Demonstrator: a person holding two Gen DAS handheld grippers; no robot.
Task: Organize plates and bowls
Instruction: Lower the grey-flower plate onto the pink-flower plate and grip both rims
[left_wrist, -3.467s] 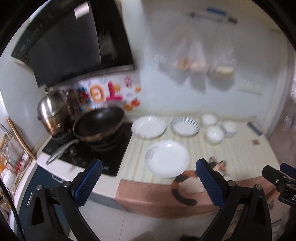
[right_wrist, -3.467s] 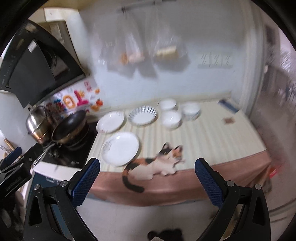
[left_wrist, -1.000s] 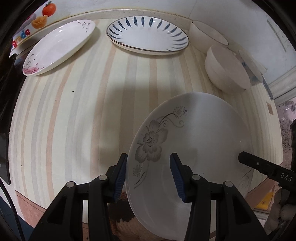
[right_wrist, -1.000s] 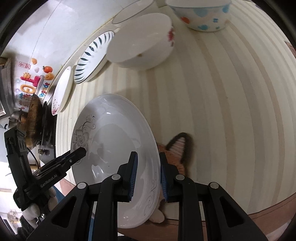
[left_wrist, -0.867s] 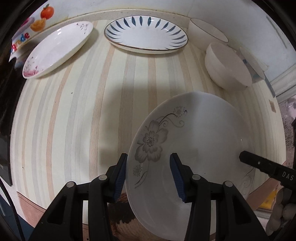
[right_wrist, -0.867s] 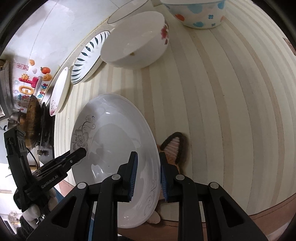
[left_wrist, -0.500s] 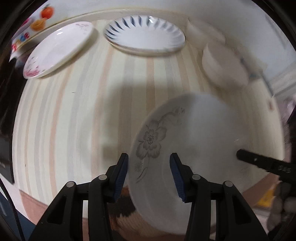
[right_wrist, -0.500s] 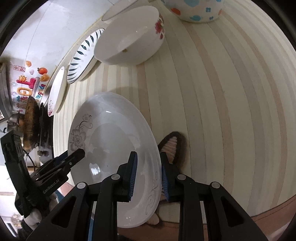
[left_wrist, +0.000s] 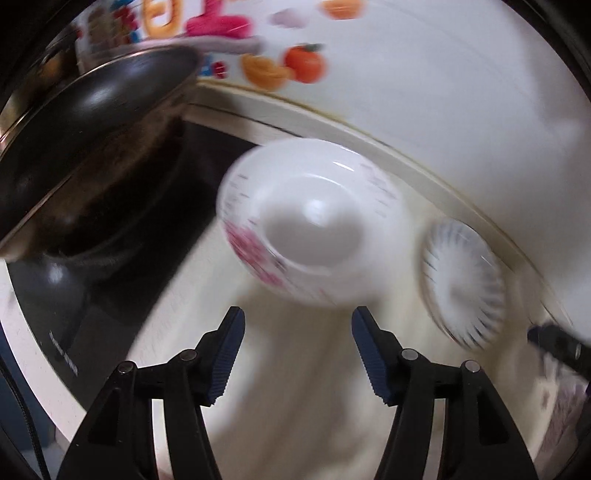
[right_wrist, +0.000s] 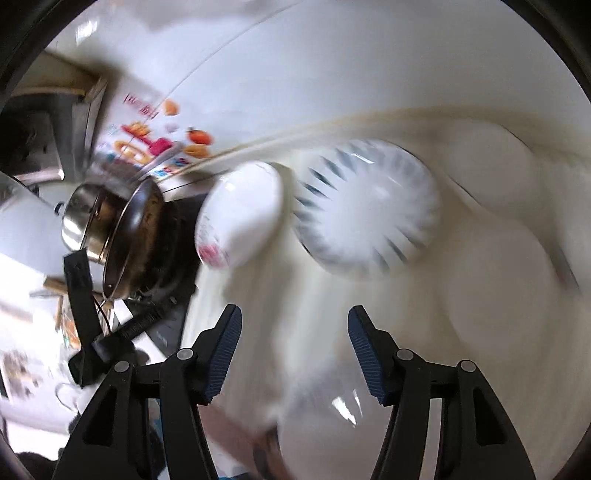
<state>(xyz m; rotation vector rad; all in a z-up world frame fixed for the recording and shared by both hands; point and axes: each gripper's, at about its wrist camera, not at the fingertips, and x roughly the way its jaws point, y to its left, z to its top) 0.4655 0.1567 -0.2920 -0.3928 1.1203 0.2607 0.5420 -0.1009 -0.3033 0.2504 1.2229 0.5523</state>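
Both views are motion-blurred. My left gripper (left_wrist: 298, 332) has its jaws opening, with nothing between them. Just beyond its fingertips a white plate with pink flowers (left_wrist: 310, 236) lies on the striped counter, and a blue-striped plate (left_wrist: 463, 284) sits to its right. My right gripper (right_wrist: 294, 332) is also opening and holds nothing. It faces the blue-striped plate (right_wrist: 365, 214), with the pink-flowered plate (right_wrist: 240, 214) further left. A glossy white plate rim (right_wrist: 332, 413) shows low between the right gripper's arms, clear of its pads.
A dark wok (left_wrist: 92, 147) stands on the black stove (left_wrist: 103, 302) at the left, with a steel kettle (right_wrist: 79, 214) behind it. Blurred white bowls (right_wrist: 495, 173) sit at the right. A stickered wall (left_wrist: 280, 70) backs the counter.
Both grippers have let go of the grey-flowered plate and opened wide. They have swung up and toward the back of the counter, near the stove and the two rear plates.
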